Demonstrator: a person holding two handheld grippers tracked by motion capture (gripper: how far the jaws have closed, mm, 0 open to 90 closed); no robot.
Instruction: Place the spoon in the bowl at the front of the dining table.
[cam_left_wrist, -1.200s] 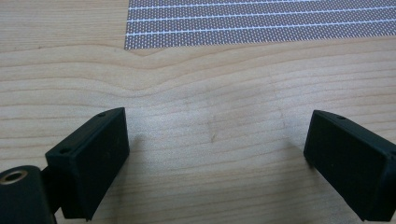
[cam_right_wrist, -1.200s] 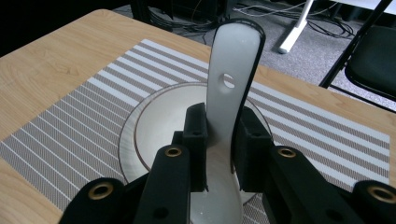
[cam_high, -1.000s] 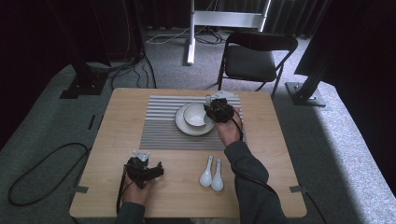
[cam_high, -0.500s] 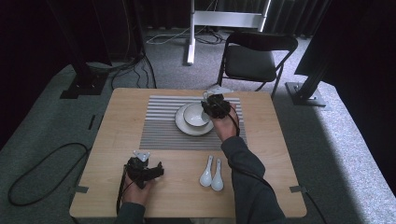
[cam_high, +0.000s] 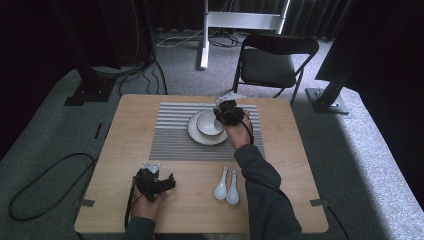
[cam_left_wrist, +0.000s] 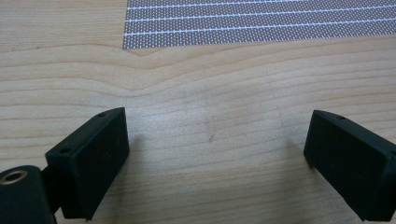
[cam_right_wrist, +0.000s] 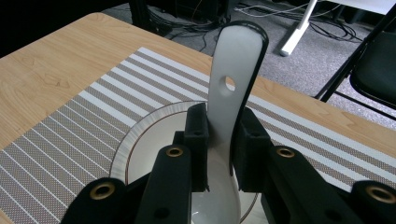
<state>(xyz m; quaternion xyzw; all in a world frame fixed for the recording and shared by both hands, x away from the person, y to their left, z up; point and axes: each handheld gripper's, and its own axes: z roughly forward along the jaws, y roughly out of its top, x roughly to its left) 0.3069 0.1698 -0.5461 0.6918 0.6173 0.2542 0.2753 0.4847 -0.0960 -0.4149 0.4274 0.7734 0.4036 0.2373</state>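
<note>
While the wooden table (cam_high: 125, 135) and the striped placemat (cam_high: 170, 135) lie just as they did a second ago, the right gripper (cam_high: 227, 114) has drifted a little toward the left of the high view and now hangs over the bowl (cam_high: 207, 121) that sits on the plate (cam_high: 196, 134). That small shift suggests the spoon is being brought in to be set down in the bowl, so this piece of the place setting looks close to done.

From the right gripper view, the jaws are clamped on the handle of a white spoon (cam_right_wrist: 232, 88), whose handle rises past the pads while its scoop end dips toward the bowl's rim (cam_right_wrist: 135, 140) below. The right forearm stretches forward from the bottom of the high view, hand bent over the dish.

Near the front edge, the left gripper (cam_high: 152, 179) rests on bare wood, unmoved; its view shows both pads (cam_left_wrist: 91, 161) spread wide with nothing between them.

Two more white spoons (cam_high: 226, 184) lie side by side beside the right sleeve, well apart from the plate, probably waiting their turn.
</note>
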